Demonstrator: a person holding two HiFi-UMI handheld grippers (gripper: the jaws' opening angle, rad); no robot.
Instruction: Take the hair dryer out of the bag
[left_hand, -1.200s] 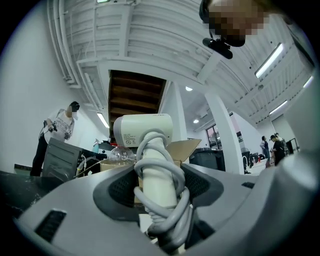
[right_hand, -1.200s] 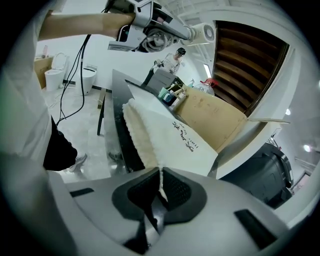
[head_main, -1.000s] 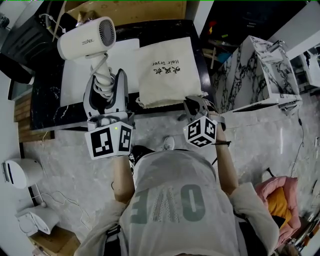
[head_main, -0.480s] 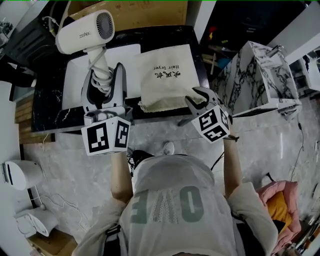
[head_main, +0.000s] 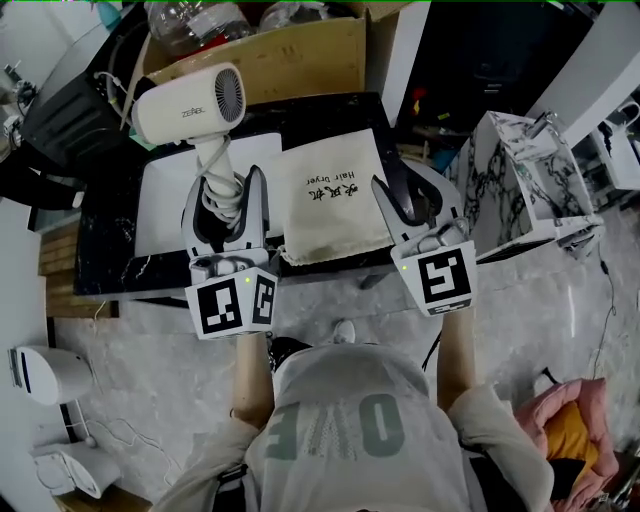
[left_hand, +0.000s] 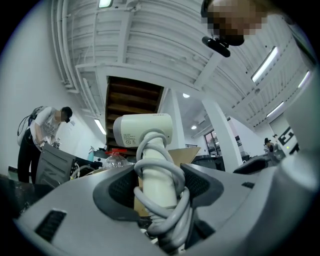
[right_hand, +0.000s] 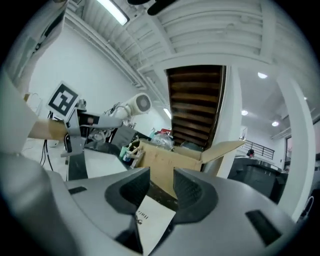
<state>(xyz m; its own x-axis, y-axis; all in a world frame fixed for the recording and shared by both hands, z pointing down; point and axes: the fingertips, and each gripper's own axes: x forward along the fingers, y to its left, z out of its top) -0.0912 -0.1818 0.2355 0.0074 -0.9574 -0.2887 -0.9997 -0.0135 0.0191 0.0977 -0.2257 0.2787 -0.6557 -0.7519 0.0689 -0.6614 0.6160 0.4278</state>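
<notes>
The left gripper (head_main: 226, 188) was clamped on the handle of the cream-white plastic hair dryer (head_main: 186, 101), pinching it through the grey cord coiled around the handle. The dryer was out of the bag, held above the white rectangular mat (head_main: 165, 196) with its barrel pointing sideways. Just beside it, the cream cloth drawstring bag (head_main: 335, 195) lay flat on the black marble worktop (head_main: 108, 252), in front of a brown cardboard box (head_main: 290, 60). The right gripper (head_main: 408, 196) hovered over the bag's right edge. Its jaws had just been opening and stood spread, pinching nothing, with the bag visible below the gap.
</notes>
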